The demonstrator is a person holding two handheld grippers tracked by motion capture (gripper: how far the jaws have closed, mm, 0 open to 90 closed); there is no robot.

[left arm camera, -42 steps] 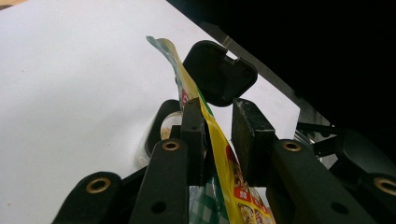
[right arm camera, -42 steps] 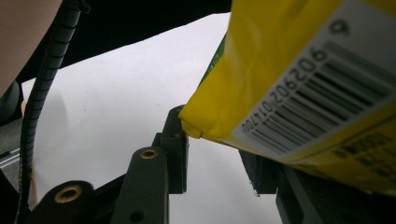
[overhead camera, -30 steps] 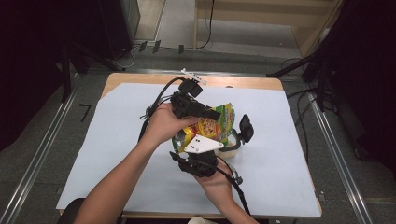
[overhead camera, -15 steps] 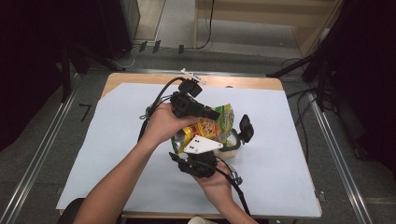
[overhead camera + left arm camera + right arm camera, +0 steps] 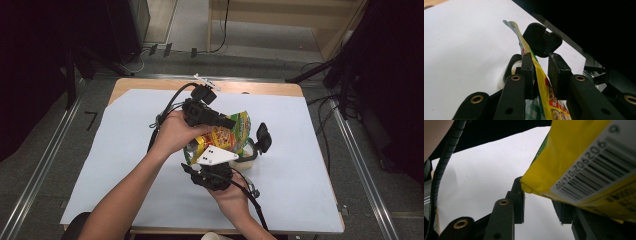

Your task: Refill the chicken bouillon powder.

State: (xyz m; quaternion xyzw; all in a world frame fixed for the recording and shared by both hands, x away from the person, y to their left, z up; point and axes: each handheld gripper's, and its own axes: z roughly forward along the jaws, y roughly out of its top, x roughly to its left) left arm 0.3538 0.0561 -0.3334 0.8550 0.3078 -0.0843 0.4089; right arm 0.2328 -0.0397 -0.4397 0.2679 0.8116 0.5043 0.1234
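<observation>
2 handheld grippers hold a yellow snack packet above the middle of a white-covered table.

In the high view the snack packet point(image 5: 227, 134) sits between both hands, its long axis running from 7 o'clock up to 1 o'clock. The left gripper point(image 5: 227, 122) comes in from 10 o'clock and lies across its upper part; in the left gripper view its jaws are partly closed, the packet's thin edge point(image 5: 536, 66) lying against one pad – the other pad looks just clear. The right gripper point(image 5: 212, 167) reaches up from 6 o'clock, nearer the packet's lower end; its jaws are part open, and the packet point(image 5: 574, 157) hides whether they pinch it. A clear container with a black lid point(image 5: 262, 137) stands at 3 o'clock – probably the packet's destination.
</observation>
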